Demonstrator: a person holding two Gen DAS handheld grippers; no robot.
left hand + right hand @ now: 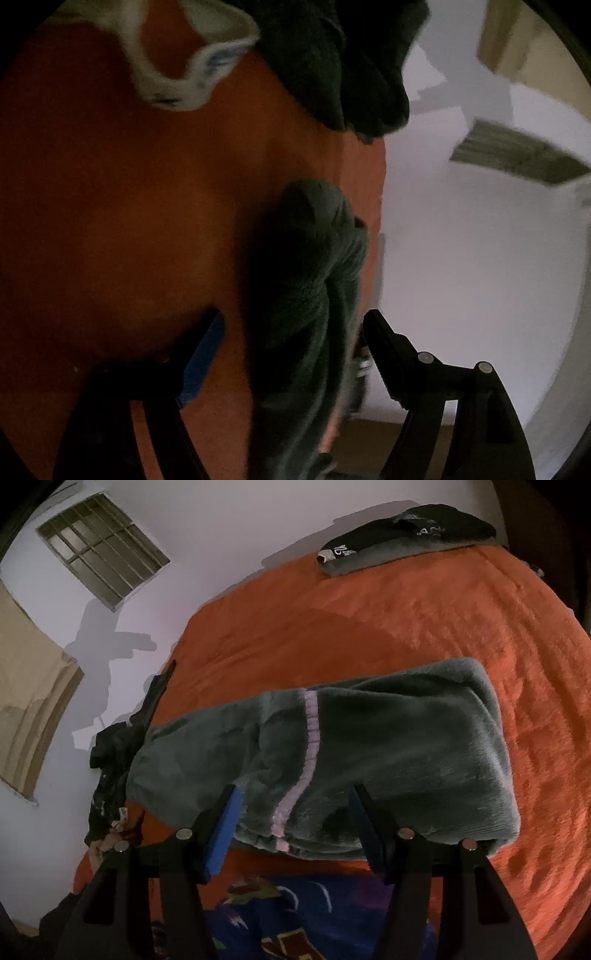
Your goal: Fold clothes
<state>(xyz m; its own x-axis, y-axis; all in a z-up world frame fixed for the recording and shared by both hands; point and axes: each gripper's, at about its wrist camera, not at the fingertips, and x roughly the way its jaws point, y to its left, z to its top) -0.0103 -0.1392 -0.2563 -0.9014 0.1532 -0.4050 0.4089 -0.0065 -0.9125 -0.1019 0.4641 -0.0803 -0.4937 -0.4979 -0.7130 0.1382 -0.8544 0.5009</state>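
Folding the green fleece on the orange bed

Lying across the orange blanket (pixel 406 620), the green fleece garment (pixel 369 746) had been doubled over on itself into a thick, roughly rectangular bundle, its pale pink stripe (pixel 306 760) running across the top layer. That flat, squared shape suggested a fold well along, with the bundle set in the middle of the bed where both hands could reach it.

The right gripper (pixel 295 830) hung just above the near edge of the bundle, its blue-padded fingers (pixel 225 834) spread apart with nothing pinched between them; the cloth lay beyond the pads rather than in them. The left gripper (pixel 291 369) stood wide open at the side of the bed, by the white wall (pixel 480 258). A rumpled end of the same green fleece (pixel 314 277) ran up between its fingers, but the pads did not press on it, so the cloth looked released rather than held. That view was dark and blurred, and little more could be told.

No basket, box or drawer showed in either view. Finished pieces were instead kept at the far edge of the bed: a folded pile of black and grey clothes (pixel 406 535) sat well apart from the work. A dark heap of clothes (pixel 118 746) lay at the bed's wall-side edge, probably waiting its turn. A white garment (pixel 177 77) and a blue patterned cloth (pixel 314 915) also lay on the bed.
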